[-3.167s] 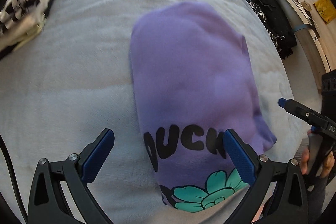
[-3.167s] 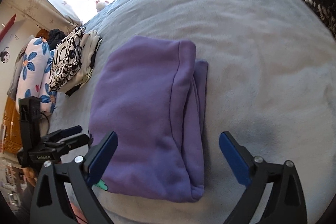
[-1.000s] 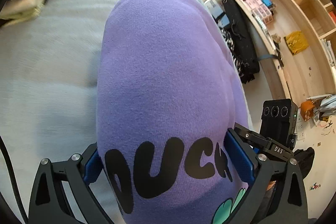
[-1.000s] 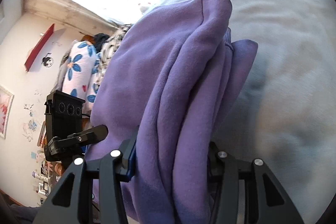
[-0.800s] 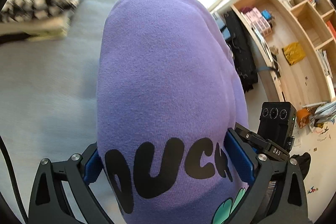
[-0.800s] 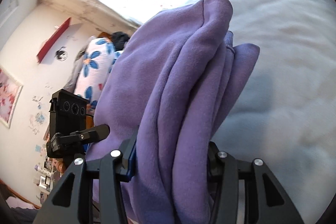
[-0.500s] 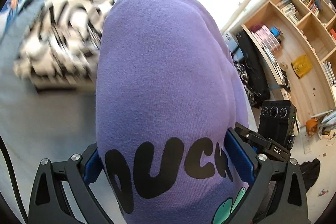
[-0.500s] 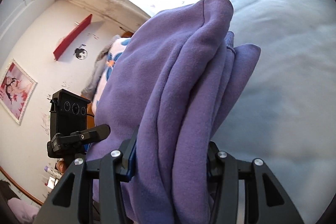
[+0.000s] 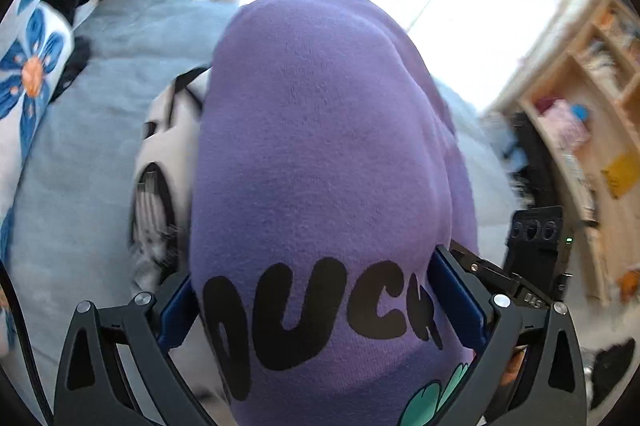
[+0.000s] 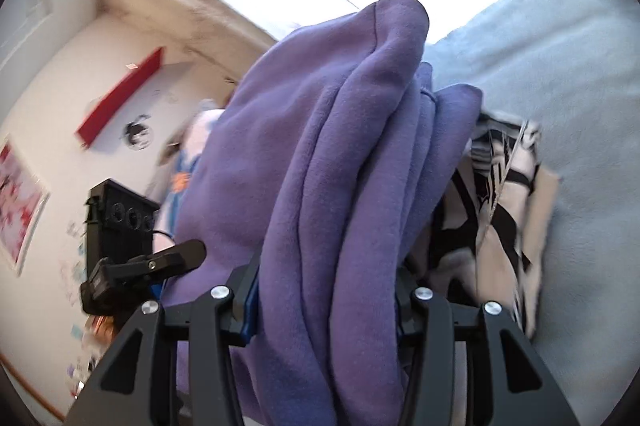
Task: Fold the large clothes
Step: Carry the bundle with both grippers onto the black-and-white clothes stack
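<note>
The folded purple sweatshirt (image 9: 320,162) with black "DUCK" lettering fills both views and is lifted off the bed. My left gripper (image 9: 320,306) is shut on its printed end. My right gripper (image 10: 324,298) is shut on its thick folded edge (image 10: 340,186). The sweatshirt hangs over a stack of black-and-white patterned folded clothes (image 9: 160,178), which also shows in the right wrist view (image 10: 492,202). Each gripper shows in the other's view, the right one (image 9: 536,258) and the left one (image 10: 132,254).
The grey bed blanket (image 9: 80,130) lies under everything and also shows in the right wrist view (image 10: 568,26). A blue-flowered pillow (image 9: 28,74) is at the far left. Wooden shelves (image 9: 592,98) stand at the right. A wall with a red shelf (image 10: 120,94) is at the left.
Both grippers have carried the sweatshirt up and across the bed toward the patterned stack, which now lies right under and behind it. Both grips are unchanged.
</note>
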